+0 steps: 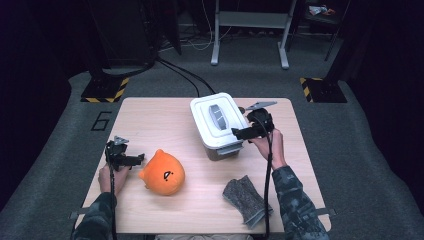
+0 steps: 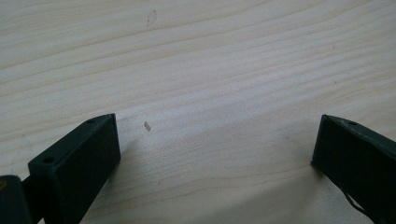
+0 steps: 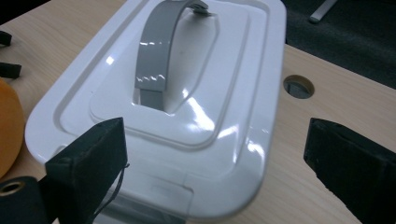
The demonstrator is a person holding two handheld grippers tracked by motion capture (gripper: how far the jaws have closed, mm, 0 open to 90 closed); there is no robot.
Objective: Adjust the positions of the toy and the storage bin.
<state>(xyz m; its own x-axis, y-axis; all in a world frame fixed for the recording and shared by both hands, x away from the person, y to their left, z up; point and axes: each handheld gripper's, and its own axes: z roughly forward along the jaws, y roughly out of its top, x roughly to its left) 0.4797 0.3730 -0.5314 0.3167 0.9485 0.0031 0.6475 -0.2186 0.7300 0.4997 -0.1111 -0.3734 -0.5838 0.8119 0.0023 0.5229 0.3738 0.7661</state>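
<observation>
While both grippers' fingers gape, wooden table [image 1: 150, 117] bears lidded box [image 1: 218, 120]; grey carpet around.

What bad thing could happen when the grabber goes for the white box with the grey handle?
The right gripper, jaws wide open, hovers at a corner of the white plastic box, not at its grey handle. Gripped there, the lid might slip or the box might tilt. The box also sits near the wooden table's far edge, so a push could slide it off.

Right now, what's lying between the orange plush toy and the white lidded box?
Nothing: in the high view, bare wooden table runs between the orange plush toy and the white lidded box. The grey cloth lies off to the side, nearer the person.
</observation>
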